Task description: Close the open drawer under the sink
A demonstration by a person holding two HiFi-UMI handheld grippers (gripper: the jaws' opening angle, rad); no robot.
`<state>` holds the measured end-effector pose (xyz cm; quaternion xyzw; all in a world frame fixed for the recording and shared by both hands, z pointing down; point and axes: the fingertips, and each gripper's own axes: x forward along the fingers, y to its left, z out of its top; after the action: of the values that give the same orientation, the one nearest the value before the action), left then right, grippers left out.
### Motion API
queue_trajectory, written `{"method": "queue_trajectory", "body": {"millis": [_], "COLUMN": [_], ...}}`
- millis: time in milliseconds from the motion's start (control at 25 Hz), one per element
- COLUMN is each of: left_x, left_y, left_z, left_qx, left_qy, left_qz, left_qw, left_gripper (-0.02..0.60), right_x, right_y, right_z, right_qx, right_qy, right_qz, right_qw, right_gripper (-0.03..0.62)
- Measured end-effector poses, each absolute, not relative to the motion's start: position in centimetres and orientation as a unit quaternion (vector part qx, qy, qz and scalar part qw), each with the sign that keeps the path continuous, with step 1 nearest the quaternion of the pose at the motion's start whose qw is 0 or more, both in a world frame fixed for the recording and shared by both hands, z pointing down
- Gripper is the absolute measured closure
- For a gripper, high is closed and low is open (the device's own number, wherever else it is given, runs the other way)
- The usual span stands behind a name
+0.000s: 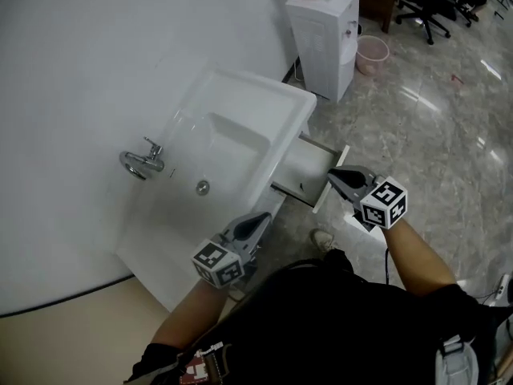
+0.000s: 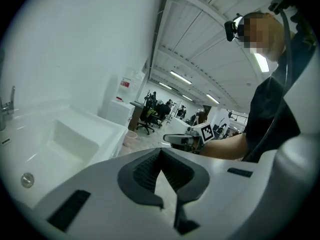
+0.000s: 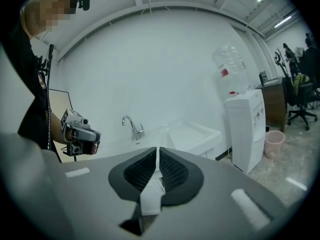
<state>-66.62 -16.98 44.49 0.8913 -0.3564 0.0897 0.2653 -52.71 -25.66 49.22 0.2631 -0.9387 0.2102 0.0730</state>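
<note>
A white drawer (image 1: pixel 303 165) stands pulled out from under the white sink (image 1: pixel 240 95), its front panel (image 1: pixel 331 180) facing right. My right gripper (image 1: pixel 331 175) is shut with nothing in it, its tips right at that front panel; whether they touch it I cannot tell. My left gripper (image 1: pixel 267 215) hovers by the sink's near front edge, jaws together and empty. In the left gripper view the closed tips (image 2: pixel 160 150) point past the sink basin (image 2: pixel 65 139) toward the right gripper (image 2: pixel 172 139). In the right gripper view the closed tips (image 3: pixel 156 149) face the sink (image 3: pixel 192 134); the drawer is hidden there.
A chrome faucet (image 1: pixel 144 160) sits at the wall side of the sink. A white water dispenser (image 1: pixel 325 38) stands just beyond the sink, with a pink bin (image 1: pixel 372 54) and an office chair (image 1: pixel 425 6) behind it. Glossy tiled floor (image 1: pixel 433 135) spreads to the right.
</note>
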Motion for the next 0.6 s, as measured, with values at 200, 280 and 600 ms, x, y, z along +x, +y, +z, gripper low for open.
{"method": "queue_trajectory", "body": {"millis": [200,280,600], "left_x": [-62.8,-61.6,-56.2], "left_y": [-18.3,-19.0,-20.6], "left_z": [48.2,49.8,56.1], "left_qx": [0.892,0.892,0.892], "left_qy": [-0.325,-0.316,-0.272], "left_qz": [0.115,0.122,0.158], "left_qw": [0.293,0.300,0.326], "left_gripper": [0.583,0.583,0.583], "right_x": [-49.9,-49.1,-46.0], "right_y": [-26.5,-27.0,-27.8], "right_z": [53.3,55.2,61.8], "right_qx": [0.276,0.281,0.297], "right_qy": [-0.933,-0.930,-0.919], "right_qz": [0.215,0.215,0.227], "right_qw": [0.090,0.098,0.124], "right_gripper": [0.586,0.585,0.576]}}
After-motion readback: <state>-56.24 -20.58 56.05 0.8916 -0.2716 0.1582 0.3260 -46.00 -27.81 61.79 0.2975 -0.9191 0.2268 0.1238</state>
